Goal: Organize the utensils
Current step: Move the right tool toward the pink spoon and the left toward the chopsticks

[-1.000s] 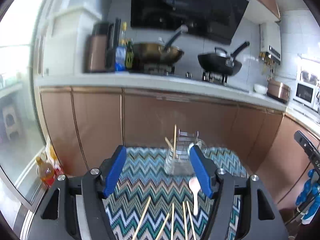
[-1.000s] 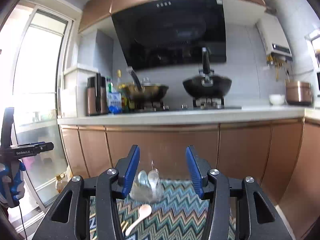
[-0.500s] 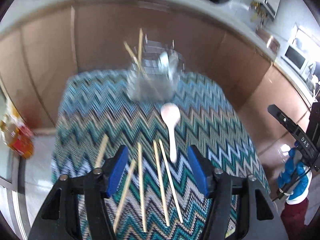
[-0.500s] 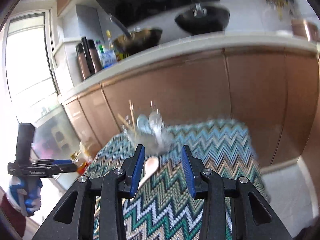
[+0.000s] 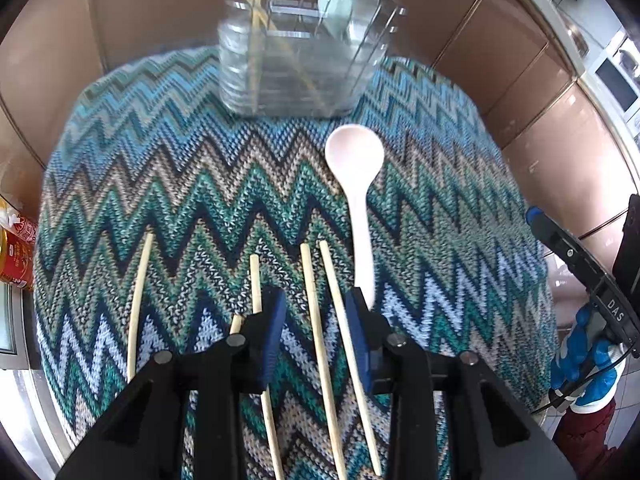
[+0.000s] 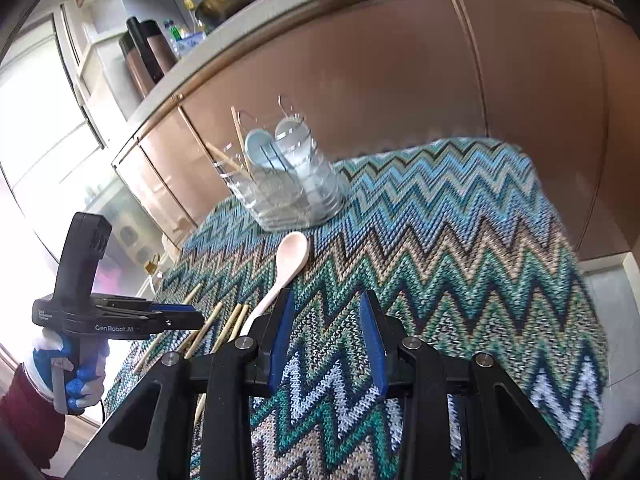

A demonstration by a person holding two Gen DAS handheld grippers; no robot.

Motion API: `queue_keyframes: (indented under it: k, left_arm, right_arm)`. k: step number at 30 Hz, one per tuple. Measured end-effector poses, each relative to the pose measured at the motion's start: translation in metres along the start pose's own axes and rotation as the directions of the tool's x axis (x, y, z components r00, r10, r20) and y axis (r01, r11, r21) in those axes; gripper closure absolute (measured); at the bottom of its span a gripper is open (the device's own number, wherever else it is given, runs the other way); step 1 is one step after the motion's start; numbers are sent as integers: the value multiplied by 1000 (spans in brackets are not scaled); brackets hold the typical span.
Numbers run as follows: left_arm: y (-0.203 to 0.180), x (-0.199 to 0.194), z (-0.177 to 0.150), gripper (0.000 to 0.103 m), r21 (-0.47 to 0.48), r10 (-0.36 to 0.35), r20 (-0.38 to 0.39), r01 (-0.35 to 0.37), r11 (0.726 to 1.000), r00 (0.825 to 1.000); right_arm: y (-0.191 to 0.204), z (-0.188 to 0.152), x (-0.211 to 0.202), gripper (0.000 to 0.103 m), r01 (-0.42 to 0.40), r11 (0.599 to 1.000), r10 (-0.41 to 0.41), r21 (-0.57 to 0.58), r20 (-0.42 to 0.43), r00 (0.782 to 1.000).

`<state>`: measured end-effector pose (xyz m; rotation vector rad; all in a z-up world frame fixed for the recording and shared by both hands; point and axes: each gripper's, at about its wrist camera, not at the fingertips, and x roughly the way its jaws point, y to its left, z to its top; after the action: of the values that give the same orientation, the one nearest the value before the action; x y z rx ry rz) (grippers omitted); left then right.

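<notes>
**Chopsticks lined up between the left fingers**

Left gripper closing around two chopsticks, not pinching yet. Pale spoon just past its right finger. Rack farther ahead. Right gripper parted, empty over the zigzag cloth.

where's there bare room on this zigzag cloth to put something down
Free: the cloth on the far side of the white spoon from the chopsticks, out to the edge, and the band between the chopstick tips and the wire holder. Crowded: the near strip where the chopsticks lie side by side with the spoon handle.
</notes>
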<state>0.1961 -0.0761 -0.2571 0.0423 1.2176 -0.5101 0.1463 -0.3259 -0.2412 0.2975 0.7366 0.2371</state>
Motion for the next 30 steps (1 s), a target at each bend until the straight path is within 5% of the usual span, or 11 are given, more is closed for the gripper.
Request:
queue_keyframes:
  k: [15, 23, 30]
  left_arm:
    - [-8, 47, 14, 74, 69, 73, -89, -67, 995, 993]
    - [-18, 65, 28, 96, 89, 97, -110, -87, 992, 989]
    - [-9, 60, 28, 98, 59, 59, -88, -54, 997, 994]
  right_arm:
    - [-3, 8, 44, 68, -16, 1000, 14, -22, -81, 997]
    - [4, 19, 71, 68, -49, 998, 43, -42, -145, 988]
    - [2, 41, 113, 68, -157, 987, 158, 22, -226, 961]
